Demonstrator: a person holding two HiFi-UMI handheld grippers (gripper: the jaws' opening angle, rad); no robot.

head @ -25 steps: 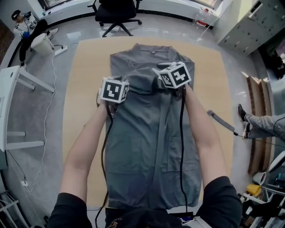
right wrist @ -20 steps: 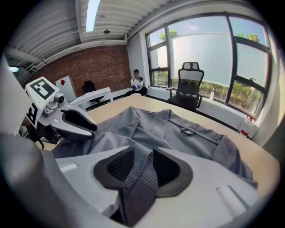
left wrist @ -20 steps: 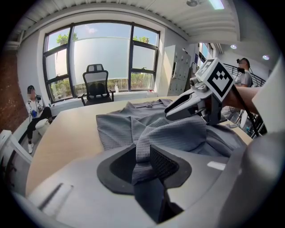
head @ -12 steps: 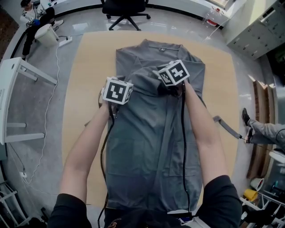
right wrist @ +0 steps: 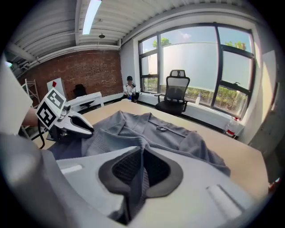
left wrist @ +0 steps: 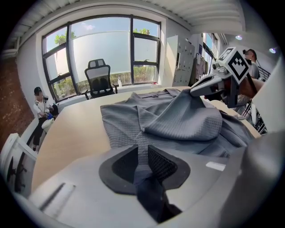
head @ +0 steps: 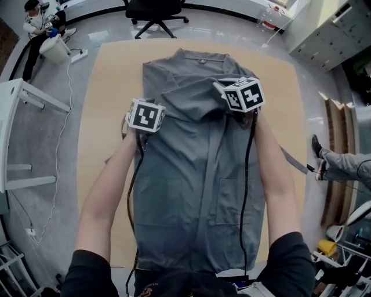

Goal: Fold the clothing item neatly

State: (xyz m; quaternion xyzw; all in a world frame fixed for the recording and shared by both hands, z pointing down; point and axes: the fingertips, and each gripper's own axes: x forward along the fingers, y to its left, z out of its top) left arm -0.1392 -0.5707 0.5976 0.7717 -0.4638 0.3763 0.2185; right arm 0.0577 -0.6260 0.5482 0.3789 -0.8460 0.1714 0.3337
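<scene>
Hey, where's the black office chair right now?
In the head view the black office chair stands at the top edge, left of centre, just beyond the far end of the table that bears the grey shirt.

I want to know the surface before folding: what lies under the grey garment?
A light wooden table lies under the grey garment, bare at both sides and beyond the collar. Whatever sits beneath the cloth itself is covered and cannot be seen.
</scene>
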